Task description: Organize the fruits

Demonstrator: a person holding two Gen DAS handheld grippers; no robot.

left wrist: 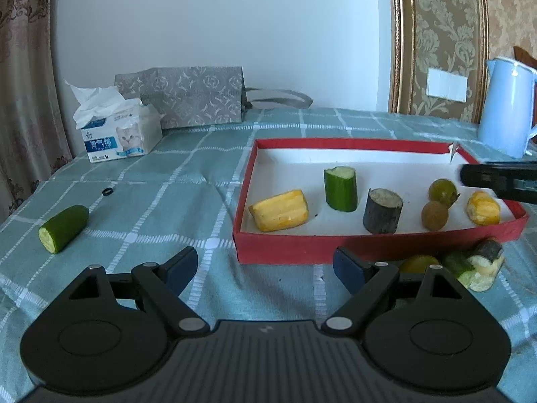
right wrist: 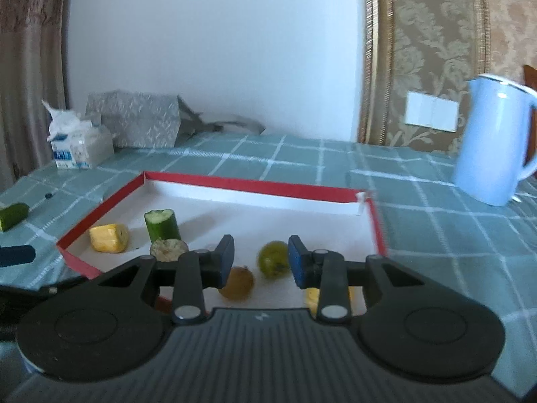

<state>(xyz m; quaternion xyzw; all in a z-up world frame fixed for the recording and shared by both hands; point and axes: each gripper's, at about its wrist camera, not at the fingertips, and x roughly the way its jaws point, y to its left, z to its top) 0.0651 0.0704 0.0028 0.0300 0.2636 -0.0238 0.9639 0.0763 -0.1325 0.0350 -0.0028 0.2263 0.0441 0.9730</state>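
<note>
Fruits sit gathered in the red tray [left wrist: 379, 244], likely for sorting; a cucumber piece [left wrist: 63, 228] lies apart on the desk. Left tongs [left wrist: 265, 268] released wide; right tongs [right wrist: 261, 262] slightly parted over the lime [right wrist: 273, 263], grasping nothing

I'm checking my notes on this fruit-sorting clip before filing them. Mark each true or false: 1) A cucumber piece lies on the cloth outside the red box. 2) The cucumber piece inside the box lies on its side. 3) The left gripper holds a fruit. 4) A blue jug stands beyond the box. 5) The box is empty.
1) True: the cucumber piece lies on the tablecloth, left of the red box.
2) False: the boxed cucumber stands upright.
3) False: the left gripper is open with nothing between its fingers.
4) True: the blue jug.
5) False: it holds several pieces.
</note>
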